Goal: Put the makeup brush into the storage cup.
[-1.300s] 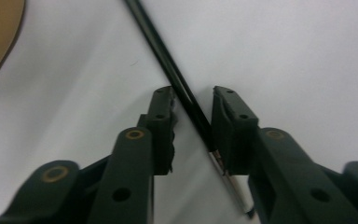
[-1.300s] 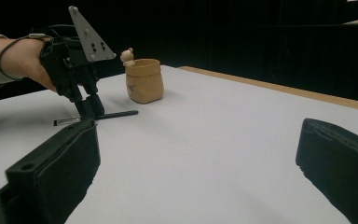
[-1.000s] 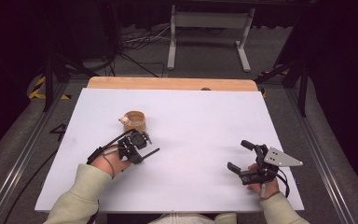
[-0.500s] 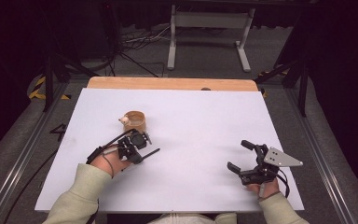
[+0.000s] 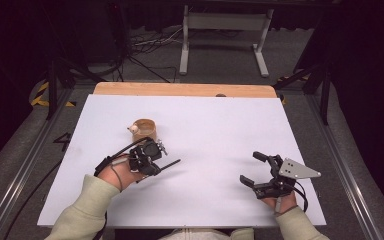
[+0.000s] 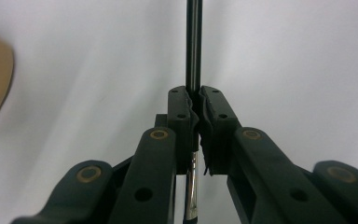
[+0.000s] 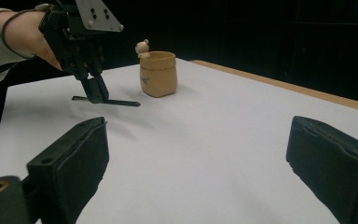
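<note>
My left gripper [image 5: 159,164] rests low over the white table, shut on a thin black pen [image 5: 172,163] that lies almost flat and points right. In the left gripper view the jaws [image 6: 194,100] pinch the pen [image 6: 194,46], whose silver end shows below them. A small tan cup [image 5: 144,129] with a tiny pale figure on its rim stands just behind that gripper. My right gripper [image 5: 249,167] is open near the front right, nothing between its pads [image 7: 81,154]. The right gripper view shows the left gripper [image 7: 94,93], the pen [image 7: 119,103] and the cup [image 7: 157,73].
A white sheet [image 5: 215,130] covers the table, with a wooden strip [image 5: 180,89] bare along the far edge. Beyond it stand a metal frame [image 5: 222,30] and cables on a dark floor. Open tabletop lies between the two grippers.
</note>
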